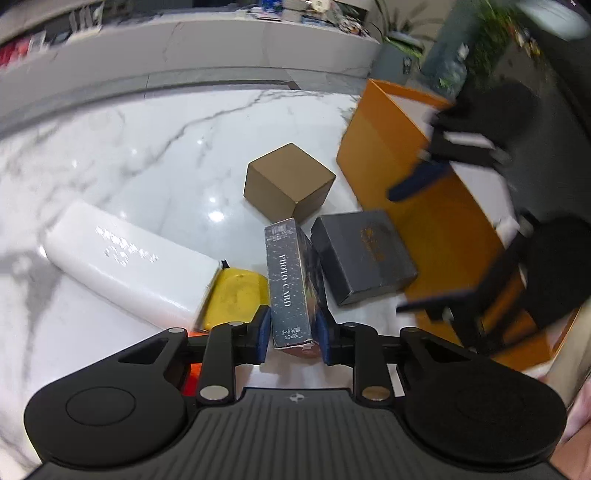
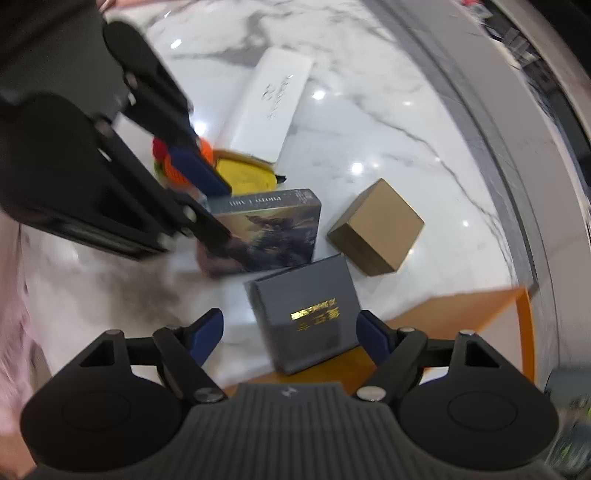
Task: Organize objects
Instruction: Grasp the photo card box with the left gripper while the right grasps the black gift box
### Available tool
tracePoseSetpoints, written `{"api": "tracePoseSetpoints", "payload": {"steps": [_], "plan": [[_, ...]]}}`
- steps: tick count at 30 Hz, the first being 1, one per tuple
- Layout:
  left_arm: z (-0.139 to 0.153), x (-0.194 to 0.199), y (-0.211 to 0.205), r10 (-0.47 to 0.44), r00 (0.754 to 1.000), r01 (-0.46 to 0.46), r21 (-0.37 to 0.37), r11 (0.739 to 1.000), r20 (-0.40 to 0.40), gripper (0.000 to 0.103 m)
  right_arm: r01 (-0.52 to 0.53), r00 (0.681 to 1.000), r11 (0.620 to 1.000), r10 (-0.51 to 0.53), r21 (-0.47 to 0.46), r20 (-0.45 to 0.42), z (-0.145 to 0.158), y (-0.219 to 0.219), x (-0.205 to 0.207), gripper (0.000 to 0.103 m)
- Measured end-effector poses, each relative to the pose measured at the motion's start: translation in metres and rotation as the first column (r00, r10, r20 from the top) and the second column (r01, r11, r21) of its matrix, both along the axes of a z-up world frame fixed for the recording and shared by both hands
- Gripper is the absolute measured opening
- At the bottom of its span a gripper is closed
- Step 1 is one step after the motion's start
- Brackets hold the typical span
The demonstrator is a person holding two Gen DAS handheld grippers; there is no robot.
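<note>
A tall dark card box [image 1: 291,284] reads "PHOTO CARD" down its narrow side, with "55PCS" near its lower end. Gold lettering on the grey box [image 2: 308,314] is unreadable.

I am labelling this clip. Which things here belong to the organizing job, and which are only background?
Job: photo card box in left claw; dark grey box; brown cube box; white long box; yellow tin; orange box; right claw.
Background: marble floor; potted plant.

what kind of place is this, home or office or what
Probably an office or shop reception, though that's a guess. Boxes lie on a glossy white marble surface, a long curved counter holds cluttered items behind, and potted greenery stands near it.
</note>
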State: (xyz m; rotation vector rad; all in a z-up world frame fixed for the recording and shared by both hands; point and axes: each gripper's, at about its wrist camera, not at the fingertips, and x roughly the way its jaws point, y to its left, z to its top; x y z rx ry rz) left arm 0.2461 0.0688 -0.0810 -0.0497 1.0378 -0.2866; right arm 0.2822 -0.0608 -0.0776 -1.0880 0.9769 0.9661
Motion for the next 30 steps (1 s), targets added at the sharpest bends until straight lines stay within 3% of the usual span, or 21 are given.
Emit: {"api": "tracePoseSetpoints", "payload": {"steps": [3, 6, 12, 15, 20, 21, 22, 30], "plan": [[0.003, -0.004, -0.012, -0.061, 0.997, 0.058, 0.086, 0.995, 0.036, 0.029, -0.062, 0.998, 0.995, 0.06, -0.073, -0.021, -0.012, 0.009, 0.012, 0.082], [0.004, -0.004, -0.017, -0.085, 0.996, 0.081, 0.106, 0.991, 0.037, 0.03, -0.106, 0.994, 0.984, 0.1, -0.14, -0.054, -0.026, 0.016, 0.023, 0.082], [0.005, 0.003, -0.019, -0.11, 0.994, 0.108, 0.054, 0.993, 0.026, 0.033, -0.097, 0.992, 0.972, 0.076, -0.213, -0.104, -0.044, 0.021, 0.041, 0.083], [0.003, 0.009, -0.021, -0.102, 0.994, 0.1, 0.054, 0.994, 0.028, 0.041, -0.112, 0.99, 0.968, 0.088, -0.223, -0.113, -0.047, 0.023, 0.042, 0.083], [0.0, 0.014, -0.023, -0.089, 0.996, 0.088, 0.04, 0.995, 0.028, 0.042, -0.127, 0.987, 0.965, 0.101, -0.229, -0.124, -0.051, 0.025, 0.042, 0.083], [-0.001, 0.014, -0.023, -0.086, 0.996, 0.085, 0.038, 0.996, 0.026, 0.039, -0.123, 0.987, 0.966, 0.096, -0.226, -0.128, -0.05, 0.025, 0.042, 0.083], [-0.001, 0.014, -0.023, -0.081, 0.996, 0.081, 0.028, 0.996, 0.021, 0.029, -0.115, 0.987, 0.967, 0.086, -0.227, -0.132, -0.05, 0.024, 0.043, 0.082], [-0.002, 0.002, -0.015, -0.005, 1.0, 0.005, -0.005, 1.0, 0.009, 0.026, -0.101, 0.99, 0.977, 0.081, -0.189, -0.112, -0.042, 0.018, 0.033, 0.079]]}}
